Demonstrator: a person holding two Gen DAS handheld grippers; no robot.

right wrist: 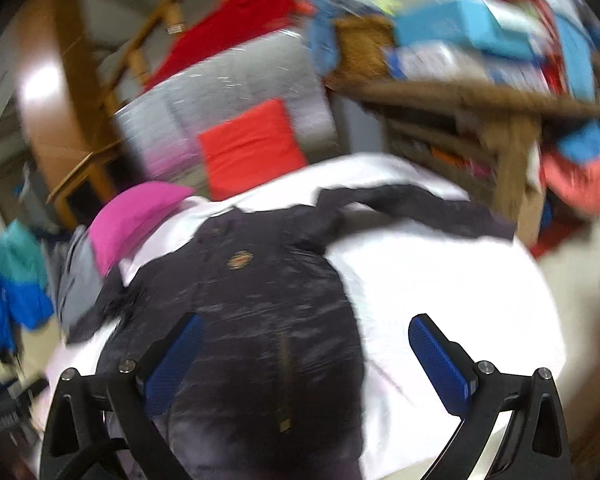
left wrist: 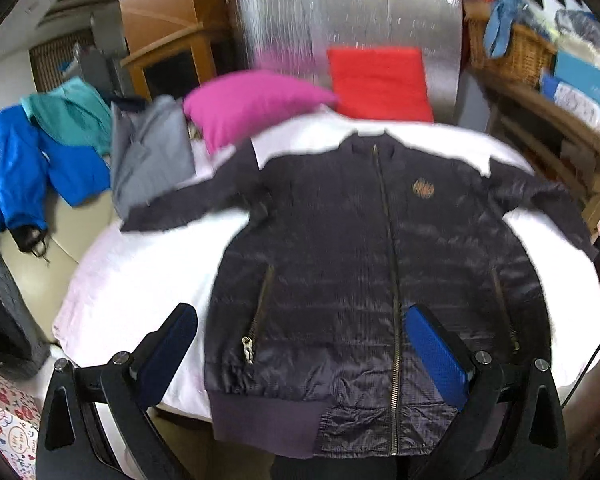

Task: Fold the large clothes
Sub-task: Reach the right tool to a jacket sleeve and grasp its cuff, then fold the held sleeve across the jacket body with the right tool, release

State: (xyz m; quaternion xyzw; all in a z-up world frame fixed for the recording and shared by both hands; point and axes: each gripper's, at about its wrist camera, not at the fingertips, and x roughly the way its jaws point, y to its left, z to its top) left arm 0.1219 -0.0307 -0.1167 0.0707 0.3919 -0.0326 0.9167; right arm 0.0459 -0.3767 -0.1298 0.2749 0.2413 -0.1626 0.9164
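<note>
While the dark jacket [left wrist: 340, 260] lies flat on the white sheet [left wrist: 140, 280], both grippers—left [left wrist: 304, 348], right [right wrist: 304, 360]—hover spread wide, empty; pinch one sleeve cuff firmly first.

Right wrist view heavily motion-blurred; white sheet [right wrist: 440, 280] blown out (glare); fisheye edges curve, corners black.

Bed with white sheet [left wrist: 148, 280] carries: dark navy quilted zip jacket [left wrist: 340, 260] flat, front up, sleeves spread, hem hanging over near edge. Magenta pillow [left wrist: 248, 104] and red cushion [left wrist: 380, 84] at far end.
</note>
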